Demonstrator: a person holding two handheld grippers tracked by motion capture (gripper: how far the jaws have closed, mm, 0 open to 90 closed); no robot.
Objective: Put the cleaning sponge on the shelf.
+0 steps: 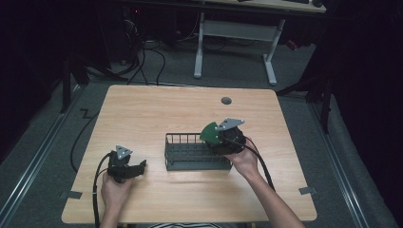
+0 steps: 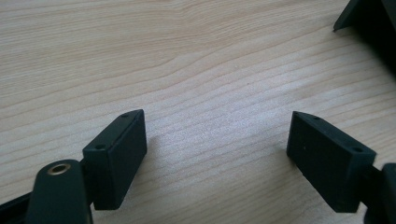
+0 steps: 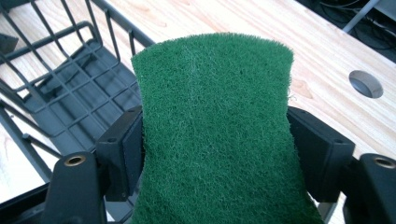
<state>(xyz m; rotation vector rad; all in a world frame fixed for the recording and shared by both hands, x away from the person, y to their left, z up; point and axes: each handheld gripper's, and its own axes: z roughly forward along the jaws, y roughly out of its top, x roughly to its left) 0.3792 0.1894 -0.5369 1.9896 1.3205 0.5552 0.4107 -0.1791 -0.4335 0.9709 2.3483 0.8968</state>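
A green scouring pad (image 3: 215,88) is pinched between the jaws of my right gripper (image 3: 215,149), which is shut on it; the pad narrows where the pads press its sides. In the high view the right gripper (image 1: 215,137) holds the scouring pad (image 1: 208,133) over the right end of a black wire basket (image 1: 197,167). The same basket (image 3: 93,88) lies below and to the left in the right gripper view, with nothing in it. My left gripper (image 1: 140,167) rests low at the table's front left, pointing toward the basket. Its jaws stand wide open over bare wood (image 2: 215,149).
The wooden table (image 1: 157,109) has a round cable hole (image 1: 226,100) near its far edge. A dark corner of the basket (image 2: 369,18) lies ahead of the left gripper. Cables trail off the front edge. A desk frame stands on the floor beyond.
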